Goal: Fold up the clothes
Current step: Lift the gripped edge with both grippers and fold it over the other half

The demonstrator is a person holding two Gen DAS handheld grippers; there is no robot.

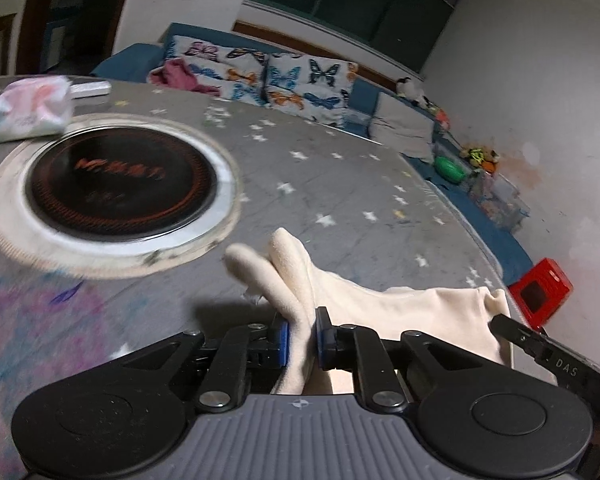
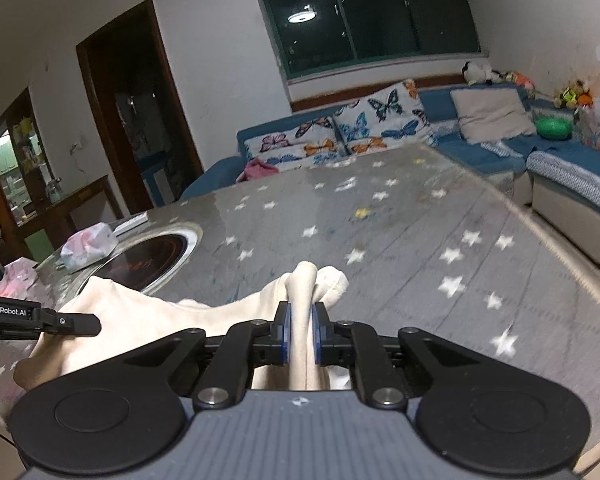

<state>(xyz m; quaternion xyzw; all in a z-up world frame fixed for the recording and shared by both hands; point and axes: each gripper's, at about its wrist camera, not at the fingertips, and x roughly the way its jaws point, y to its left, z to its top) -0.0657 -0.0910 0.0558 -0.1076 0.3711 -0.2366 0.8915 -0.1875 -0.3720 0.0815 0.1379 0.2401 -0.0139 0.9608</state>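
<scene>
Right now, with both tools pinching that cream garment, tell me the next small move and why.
Probably draw the two tools apart to pull the cloth taut. The left tool and right tool are each shut on a bunched edge of the cream garment, and the fabric between them sags in folds above the grey star-patterned tablecloth. Flattening it first should make a clean fold easier.

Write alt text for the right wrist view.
The right gripper is shut on a bunched cream cloth above a grey star-patterned table. The left gripper pinches the cloth's far end at left, near a round black cooktop.
</scene>
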